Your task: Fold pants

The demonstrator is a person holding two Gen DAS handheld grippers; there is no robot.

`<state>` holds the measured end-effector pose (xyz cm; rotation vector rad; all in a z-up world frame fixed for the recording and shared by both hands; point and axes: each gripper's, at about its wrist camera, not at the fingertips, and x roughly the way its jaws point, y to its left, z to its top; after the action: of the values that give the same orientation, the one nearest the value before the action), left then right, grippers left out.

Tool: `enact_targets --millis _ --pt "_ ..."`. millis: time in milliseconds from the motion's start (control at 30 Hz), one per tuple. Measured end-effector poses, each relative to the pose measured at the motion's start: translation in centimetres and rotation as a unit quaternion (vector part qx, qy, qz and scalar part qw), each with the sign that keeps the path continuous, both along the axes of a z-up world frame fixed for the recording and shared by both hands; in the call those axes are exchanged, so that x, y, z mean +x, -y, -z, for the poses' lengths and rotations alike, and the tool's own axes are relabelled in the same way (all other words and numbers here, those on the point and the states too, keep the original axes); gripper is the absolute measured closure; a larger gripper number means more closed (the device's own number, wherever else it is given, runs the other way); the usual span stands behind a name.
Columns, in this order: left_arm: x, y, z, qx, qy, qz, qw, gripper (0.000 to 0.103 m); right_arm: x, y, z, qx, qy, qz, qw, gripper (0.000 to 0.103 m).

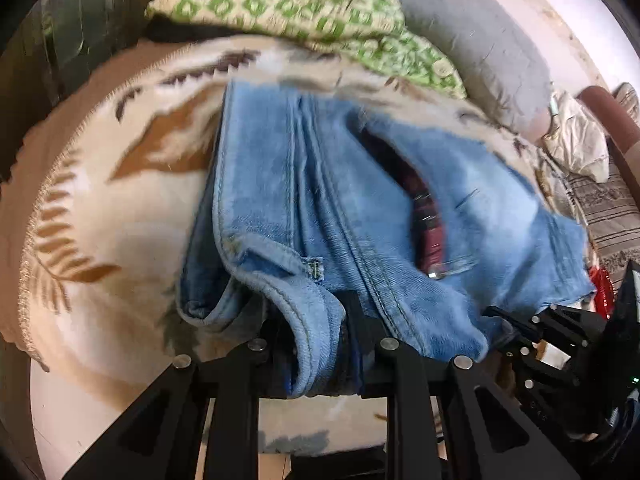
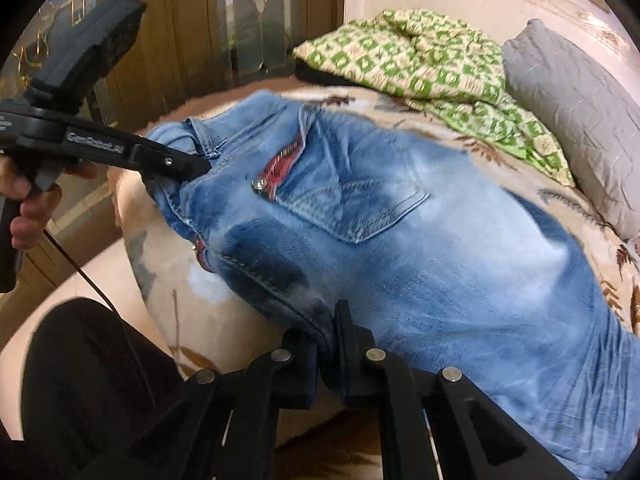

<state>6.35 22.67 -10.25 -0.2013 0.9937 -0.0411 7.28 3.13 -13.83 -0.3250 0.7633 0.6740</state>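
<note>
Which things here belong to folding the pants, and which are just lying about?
Belongs to the job:
jeans
left tool, shut on the jeans
right tool, shut on the jeans

Just lying about:
green patterned cloth
grey pillow
leaf-print blanket under the jeans

From my feed, the jeans (image 2: 420, 240) are faded soft denim, the blanket (image 1: 132, 216) looks fuzzy fleece, and both grippers are matte black plastic with shiny metal pins.
</note>
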Motion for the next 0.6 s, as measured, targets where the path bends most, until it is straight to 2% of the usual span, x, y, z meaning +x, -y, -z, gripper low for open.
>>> enact_targets --millis 233,267,333,367,400,433,467,533,600 --pt "0.2 -0.1 -0.1 -0.003 0.009 0.011 0.9999 0.077 0.2 0.1 0.0 0.008 -0.007 0.002 1.000 0.092" --pt "-0.2 -0.2 -0.4 -0.002 0.013 0.012 0.9998 0.071 0.2 0.1 -0.2 0.008 -0.005 0.002 1.000 0.091" --pt "-0.8 -0.1 -1.5 0.005 0.022 0.016 0.9996 0.041 0.3 0.2 -0.7 0.005 0.001 0.004 1.000 0.088" --pt "-1.1 -0.1 -2.0 0.032 0.027 0.004 0.9991 0.008 0.1 0.2 -0.8 0.003 0.003 0.007 1.000 0.078" --pt "-1.3 -0.2 -2.6 0.062 0.034 -0.013 0.9974 0.000 -0.2 0.4 -1.1 -0.001 0.006 0.010 1.000 0.068" --pt "-1.5 -0.4 -3.4 0.070 0.045 -0.020 0.9963 0.000 -0.4 0.5 -1.3 -0.001 0.007 0.012 1.000 0.037" --pt "-1.6 -0.8 -3.8 0.059 0.049 -0.020 0.9969 0.000 -0.5 0.8 -1.6 0.004 0.012 0.017 1.000 0.021" --pt "-1.6 -1.8 -4.9 0.031 0.056 -0.031 0.9975 0.000 -1.0 1.9 -2.7 0.024 0.026 0.019 0.999 0.021" --pt "-1.7 -2.0 -5.8 0.037 0.067 -0.044 0.9961 0.000 -1.1 2.6 -3.5 0.026 0.036 0.026 0.999 0.020"
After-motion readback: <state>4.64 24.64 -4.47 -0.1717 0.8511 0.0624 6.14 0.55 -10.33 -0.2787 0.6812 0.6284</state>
